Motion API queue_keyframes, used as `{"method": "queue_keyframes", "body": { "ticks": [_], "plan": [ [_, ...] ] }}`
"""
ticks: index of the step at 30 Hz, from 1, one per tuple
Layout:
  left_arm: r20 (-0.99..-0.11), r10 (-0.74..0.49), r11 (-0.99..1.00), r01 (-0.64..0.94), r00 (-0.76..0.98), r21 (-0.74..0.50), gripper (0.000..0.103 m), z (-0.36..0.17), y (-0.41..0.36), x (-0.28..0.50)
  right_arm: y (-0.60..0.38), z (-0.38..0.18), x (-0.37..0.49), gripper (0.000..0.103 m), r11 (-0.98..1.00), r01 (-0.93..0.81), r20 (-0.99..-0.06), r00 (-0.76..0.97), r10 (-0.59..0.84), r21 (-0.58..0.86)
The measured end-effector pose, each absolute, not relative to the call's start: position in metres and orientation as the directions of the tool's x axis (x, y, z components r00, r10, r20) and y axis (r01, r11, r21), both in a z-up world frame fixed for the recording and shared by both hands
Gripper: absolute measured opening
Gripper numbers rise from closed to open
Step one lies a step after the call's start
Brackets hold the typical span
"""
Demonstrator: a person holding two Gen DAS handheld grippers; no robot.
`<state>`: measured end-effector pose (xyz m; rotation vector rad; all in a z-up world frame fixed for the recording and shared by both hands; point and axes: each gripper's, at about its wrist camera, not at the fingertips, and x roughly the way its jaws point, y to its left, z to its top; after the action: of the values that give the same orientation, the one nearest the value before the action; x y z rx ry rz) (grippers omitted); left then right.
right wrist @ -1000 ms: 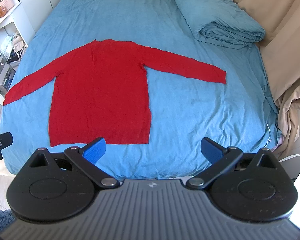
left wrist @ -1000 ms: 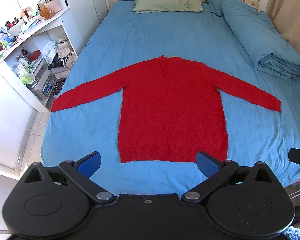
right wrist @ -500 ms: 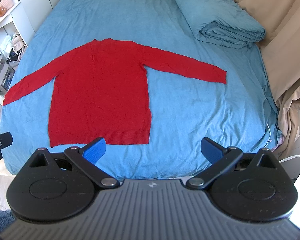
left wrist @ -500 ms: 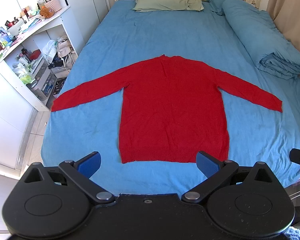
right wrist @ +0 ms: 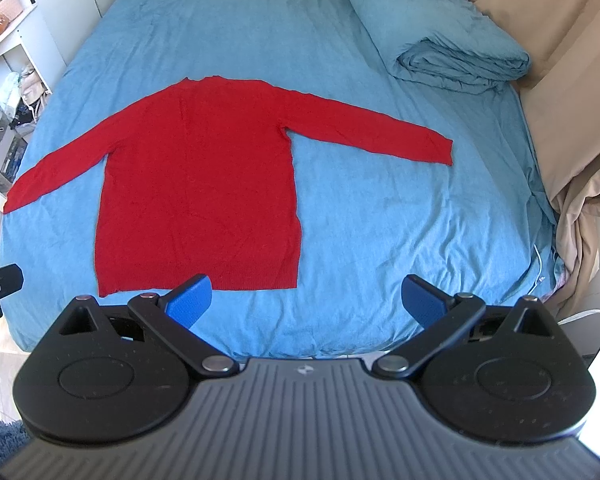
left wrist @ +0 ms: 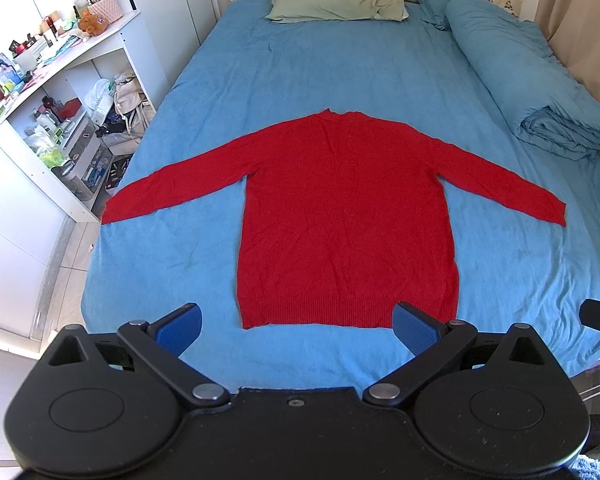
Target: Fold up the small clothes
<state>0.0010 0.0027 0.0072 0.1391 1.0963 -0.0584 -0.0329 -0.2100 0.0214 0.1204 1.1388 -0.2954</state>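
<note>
A red long-sleeved sweater (left wrist: 346,220) lies flat on the blue bed (left wrist: 300,68), both sleeves spread out, hem toward me. It also shows in the right wrist view (right wrist: 198,184). My left gripper (left wrist: 296,328) is open and empty, held above the foot of the bed just short of the hem. My right gripper (right wrist: 306,298) is open and empty, above the bed's foot to the right of the hem.
A rolled blue duvet (left wrist: 528,92) lies along the bed's right side and a green pillow (left wrist: 336,2) at the head. White shelves with clutter (left wrist: 52,120) stand left of the bed. Beige curtains (right wrist: 572,92) hang on the right.
Both views have shifted very slightly; the sweater and the grippers' opening are unchanged.
</note>
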Motion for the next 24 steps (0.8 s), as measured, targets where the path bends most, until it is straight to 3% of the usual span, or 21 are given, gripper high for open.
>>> {"method": "queue_keyframes", "body": {
  "ticks": [10,16,24],
  "plan": [
    [-0.88,-0.013,0.993,0.11,0.475,0.045,0.103,0.012,0.0,0.035,-0.239,0.02,-0.024,0.103,0.935,0.354,-0.907,0.402,-0.123,0.03],
    [-0.856,-0.004,0.99,0.121,0.517,0.068,0.103,0.002,-0.034,0.097,-0.306,0.011,0.008,0.103,0.887,0.462,-0.876,0.436,-0.207,0.021],
    [-0.851,-0.02,0.999,0.045,0.525,0.005,0.103,-0.045,-0.1,0.187,-0.443,-0.063,0.08,0.103,0.812,0.581,-0.872,0.421,-0.251,0.047]
  ]
}}
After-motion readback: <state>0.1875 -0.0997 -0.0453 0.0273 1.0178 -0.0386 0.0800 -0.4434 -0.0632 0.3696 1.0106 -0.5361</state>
